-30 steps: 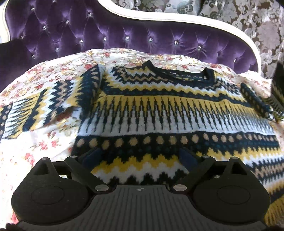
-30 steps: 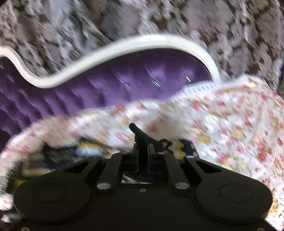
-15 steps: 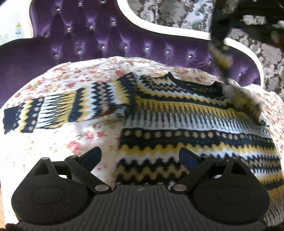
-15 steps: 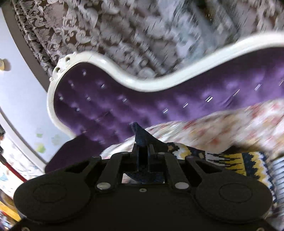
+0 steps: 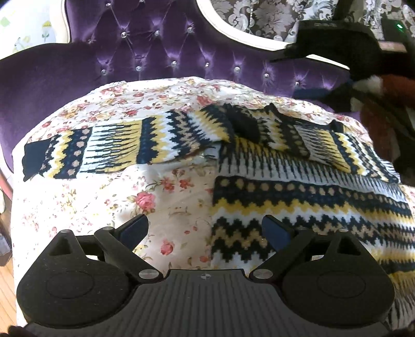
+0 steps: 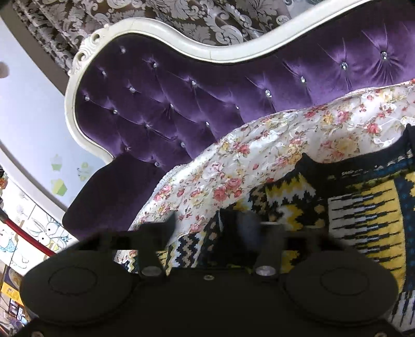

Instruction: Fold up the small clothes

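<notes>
The knitted sweater (image 5: 298,197) carries navy, yellow and white zigzag and dotted bands, the bedspread (image 5: 166,191) beneath is cream with pink and yellow roses, the tufted headboard (image 6: 197,103) is purple velvet framed in white, and the curtain (image 6: 197,18) is brown-and-silver damask.

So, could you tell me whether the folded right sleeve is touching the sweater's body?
Touching. The left wrist view shows the right sleeve lying flat across the sweater chest, with no gap beneath it.

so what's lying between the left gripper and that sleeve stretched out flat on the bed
Only bare floral bedsheet separates the left gripper from the outstretched sleeve, in the left wrist view.
</notes>
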Available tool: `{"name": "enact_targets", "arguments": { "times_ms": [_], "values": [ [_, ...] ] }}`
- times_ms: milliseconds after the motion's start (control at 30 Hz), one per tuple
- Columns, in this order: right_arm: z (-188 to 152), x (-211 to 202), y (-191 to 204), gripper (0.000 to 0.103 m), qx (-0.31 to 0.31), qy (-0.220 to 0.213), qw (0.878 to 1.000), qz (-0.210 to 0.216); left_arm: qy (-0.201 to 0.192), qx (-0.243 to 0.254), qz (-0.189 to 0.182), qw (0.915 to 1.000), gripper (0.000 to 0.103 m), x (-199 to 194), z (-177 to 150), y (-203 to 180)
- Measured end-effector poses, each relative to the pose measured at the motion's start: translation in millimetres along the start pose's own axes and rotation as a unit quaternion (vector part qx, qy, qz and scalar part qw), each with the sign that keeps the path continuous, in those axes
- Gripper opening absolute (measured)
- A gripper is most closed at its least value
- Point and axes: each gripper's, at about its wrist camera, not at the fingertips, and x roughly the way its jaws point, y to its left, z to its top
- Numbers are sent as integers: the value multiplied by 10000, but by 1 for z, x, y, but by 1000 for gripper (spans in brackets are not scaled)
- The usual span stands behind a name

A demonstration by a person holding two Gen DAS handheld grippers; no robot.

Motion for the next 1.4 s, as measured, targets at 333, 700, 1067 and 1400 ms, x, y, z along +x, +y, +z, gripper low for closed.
{"name": "enact_targets", "arguments": {
  "times_ms": [333,700,1067,1400],
  "values": [
    [-10,-18,-31,77,-542,-44,9919,-1152,-69,-26,45,10000,95,1,4,1],
    [-58,3,-46,88,-1977,552,9544,-2169,44,57,-41,10000,95,10,1,-11],
    [-58,-67,-54,103,-789,251,9894,-1192,-283,9,-428,9987,103,4,9,-9],
    [-66,-121,-108,103,933,-290,9907,-950,-491,-569,-879,9933,102,-4,35,27]
  ]
}}
